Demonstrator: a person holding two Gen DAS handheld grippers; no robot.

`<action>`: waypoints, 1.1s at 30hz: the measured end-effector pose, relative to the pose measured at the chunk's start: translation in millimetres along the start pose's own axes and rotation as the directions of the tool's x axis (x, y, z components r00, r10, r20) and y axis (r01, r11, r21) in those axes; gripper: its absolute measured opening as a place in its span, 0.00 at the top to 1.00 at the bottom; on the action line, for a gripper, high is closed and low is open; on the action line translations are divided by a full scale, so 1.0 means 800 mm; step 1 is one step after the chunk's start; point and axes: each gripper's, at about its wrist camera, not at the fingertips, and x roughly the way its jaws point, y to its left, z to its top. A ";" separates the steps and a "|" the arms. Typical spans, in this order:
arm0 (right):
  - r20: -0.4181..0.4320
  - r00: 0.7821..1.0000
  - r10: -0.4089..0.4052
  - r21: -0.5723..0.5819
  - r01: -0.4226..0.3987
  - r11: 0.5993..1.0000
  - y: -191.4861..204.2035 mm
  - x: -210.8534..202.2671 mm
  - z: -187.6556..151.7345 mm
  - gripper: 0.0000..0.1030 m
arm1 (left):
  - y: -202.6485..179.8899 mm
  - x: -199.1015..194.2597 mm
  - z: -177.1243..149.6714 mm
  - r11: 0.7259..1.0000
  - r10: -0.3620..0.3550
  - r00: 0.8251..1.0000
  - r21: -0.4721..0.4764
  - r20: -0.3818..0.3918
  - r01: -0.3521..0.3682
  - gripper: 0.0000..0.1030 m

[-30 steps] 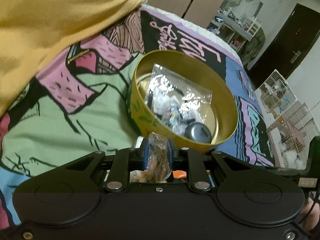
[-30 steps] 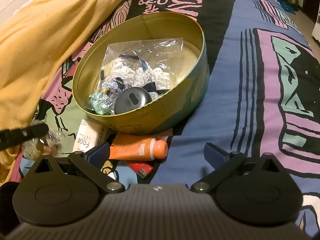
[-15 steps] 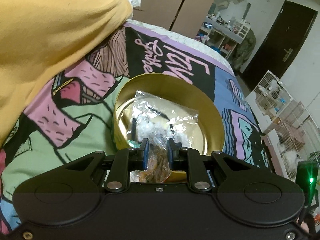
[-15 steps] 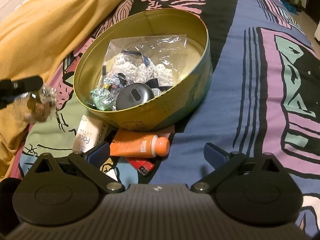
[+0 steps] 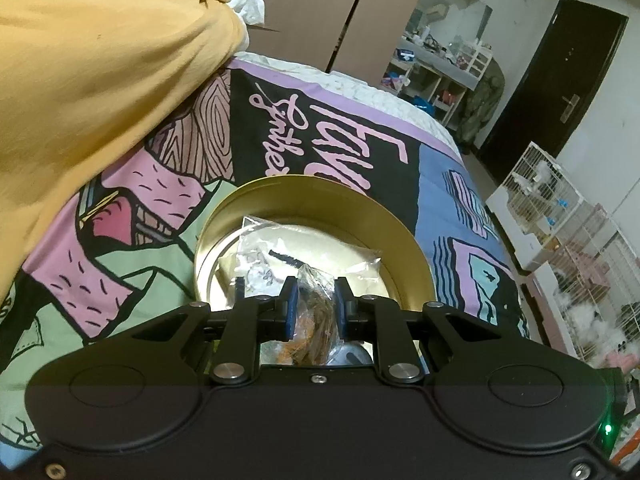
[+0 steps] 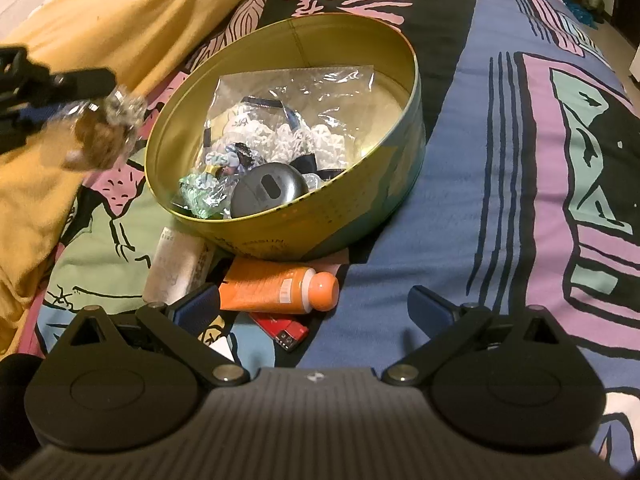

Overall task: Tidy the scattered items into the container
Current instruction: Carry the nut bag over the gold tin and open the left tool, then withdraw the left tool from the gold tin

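Left wrist view: the left gripper (image 5: 314,308) pinches a small clear snack bag (image 5: 316,300) of brown contents between its blue-padded fingers (image 5: 289,309), holding it in the air at the near rim of a round gold tin (image 5: 416,248) that sits on a cartoon-print bedspread (image 5: 132,280). A yellow blanket (image 5: 92,64) is heaped at far left, and white wire cages (image 5: 560,208) stand on the floor at right, beyond the bed.

From the right wrist camera, the same bag (image 6: 100,132) appears blurred at left, hanging above the bedspread (image 6: 500,160) just left of the tin (image 6: 360,208), gripped by the left gripper (image 6: 92,84). Already inside the tin lie a large clear plastic bag (image 6: 296,100) holding lace and dark ribbon, a crumpled green wrapper (image 6: 200,196) and a round grey case (image 6: 268,194), the last two against the near wall.

Still on the bedspread, just beside the tin's near side, are an orange tube (image 6: 280,284) lying on its side with its cap to the right, a white packet (image 6: 176,264) to its left, and a red lighter (image 6: 280,330) nearer still, partly under the tube. The right gripper (image 6: 316,306) hovers low over these items with its jaws spread wide and nothing between them; its left finger pad (image 6: 198,304) lies at the tube's flat end.
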 end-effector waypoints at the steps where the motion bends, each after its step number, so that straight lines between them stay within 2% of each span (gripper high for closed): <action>1: 0.000 1.000 0.000 0.000 0.000 1.000 0.000 0.000 0.000 0.00 | -0.002 0.002 0.001 1.000 -0.001 1.000 0.000 -0.002 0.001 0.83; 15: -0.012 1.000 -0.002 0.001 0.002 1.000 -0.001 0.005 0.001 0.00 | -0.005 0.049 0.008 0.999 0.031 0.999 -0.026 -0.017 -0.032 0.81; 17: -0.013 1.000 -0.002 0.002 0.002 1.000 -0.001 0.004 0.001 0.00 | 0.000 0.056 0.007 0.998 0.046 0.998 -0.043 -0.038 -0.047 0.59; 18: -0.014 1.000 -0.002 0.002 0.002 1.000 -0.001 0.004 0.001 0.00 | 0.003 0.054 0.005 0.997 0.053 0.998 -0.050 -0.029 -0.054 0.39; 19: -0.015 1.000 -0.003 0.002 0.003 1.000 -0.001 0.004 0.001 0.00 | 0.007 0.049 0.003 0.997 0.062 0.998 -0.054 -0.007 -0.062 0.29; 22: -0.017 1.000 -0.003 0.001 0.003 1.000 -0.002 0.004 0.001 0.00 | 0.017 0.036 -0.001 0.996 0.065 0.998 -0.062 0.021 -0.064 0.18; 28: -0.027 1.000 -0.002 -0.016 0.001 1.000 0.003 0.006 0.000 0.00 | 0.040 0.017 -0.020 0.995 0.087 0.996 -0.051 0.009 -0.086 0.17; 33: -0.032 0.999 -0.020 -0.065 0.018 0.998 0.014 0.013 -0.004 0.00 | 0.067 0.014 -0.053 0.991 0.118 0.993 -0.066 -0.030 -0.119 0.17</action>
